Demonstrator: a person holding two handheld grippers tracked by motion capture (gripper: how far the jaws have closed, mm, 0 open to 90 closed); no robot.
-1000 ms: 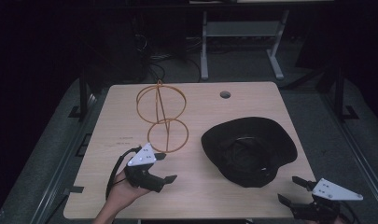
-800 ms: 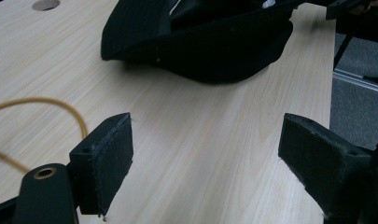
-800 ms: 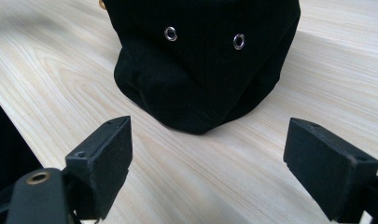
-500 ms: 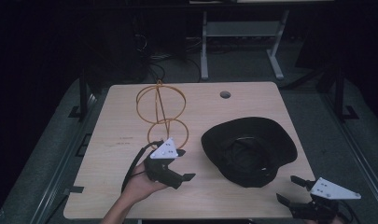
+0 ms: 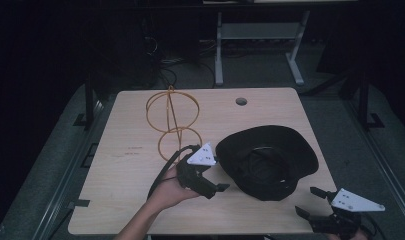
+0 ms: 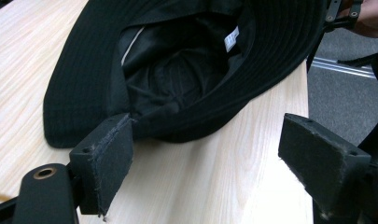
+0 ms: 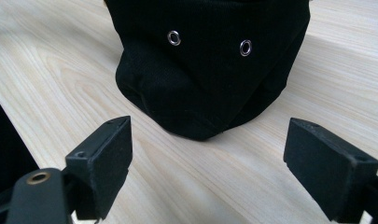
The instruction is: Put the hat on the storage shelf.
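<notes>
While the black hat (image 5: 266,160) lies brim-up at the counter's (image 5: 120,165) four o'clock, the left claw (image 5: 216,184) gapes just at its nine o'clock edge. Right claw (image 5: 310,201) gapes near five o'clock. Its white inner label (image 6: 231,38) is unreadable.

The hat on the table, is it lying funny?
Yes. The black hat lies upside down on the table, its opening facing up so the lining and white tag show. Nothing looks torn or spilled.
</notes>
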